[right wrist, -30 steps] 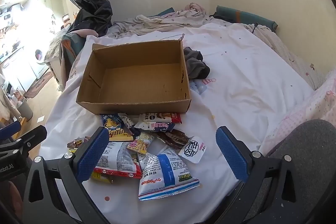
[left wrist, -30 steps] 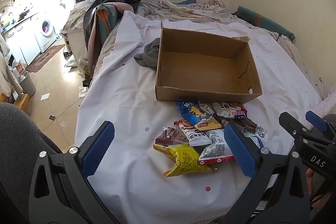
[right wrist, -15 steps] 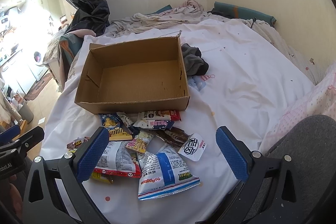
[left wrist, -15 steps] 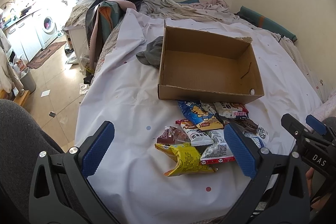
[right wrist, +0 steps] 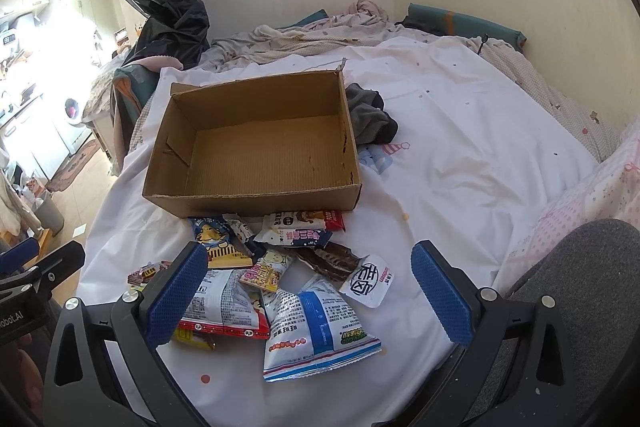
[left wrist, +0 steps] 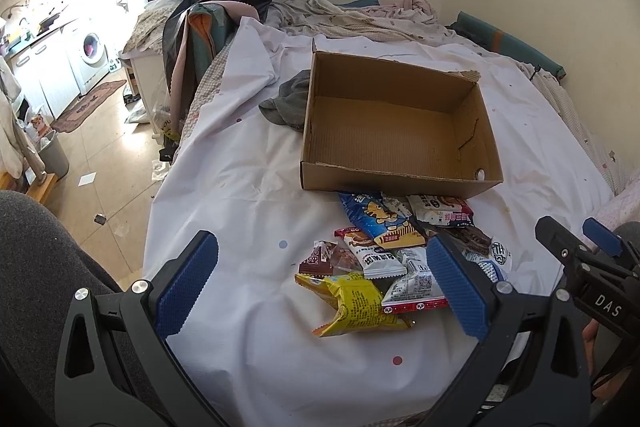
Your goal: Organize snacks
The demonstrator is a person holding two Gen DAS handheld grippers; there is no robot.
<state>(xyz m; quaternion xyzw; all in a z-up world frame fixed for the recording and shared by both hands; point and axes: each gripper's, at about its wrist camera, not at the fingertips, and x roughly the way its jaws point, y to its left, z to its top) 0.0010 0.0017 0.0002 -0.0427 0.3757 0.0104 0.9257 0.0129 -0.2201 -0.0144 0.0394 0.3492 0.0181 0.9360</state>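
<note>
My left claw [left wrist: 320, 287] stands wide apart, its ribbed blue pads [left wrist: 186, 281] gripping nothing and touching nothing; the right claw [right wrist: 308, 295] is spread just as wide and equally empty, hanging above the sheet. Both have black frames with bolted joints and textured rubber faces.

Between and just ahead of my left fingers lies the pile of snacks [left wrist: 400, 251]: crinkled foil and plastic packets overlapping each other on the white spotted bedsheet [left wrist: 240, 187]. The yellow packet [left wrist: 354, 301] sits nearest, puffed and creased, a little right of the left claw's centre; a small brown wrapper [left wrist: 326, 259] lies just beyond it. From the right claw, a blue-and-white pillow bag [right wrist: 316, 331] lies directly between the pads, with a flat round-cornered white sachet [right wrist: 370, 281] just beyond and to the right of it, and a red-edged white bag [right wrist: 224, 307] against the left pad's side.

Further ahead of both claws, touching the far edge of the pile, stands the open cardboard box [right wrist: 256, 151], corrugated, rectangular, nothing inside. A crumpled grey cloth [right wrist: 370, 119] lies against its far side
</note>
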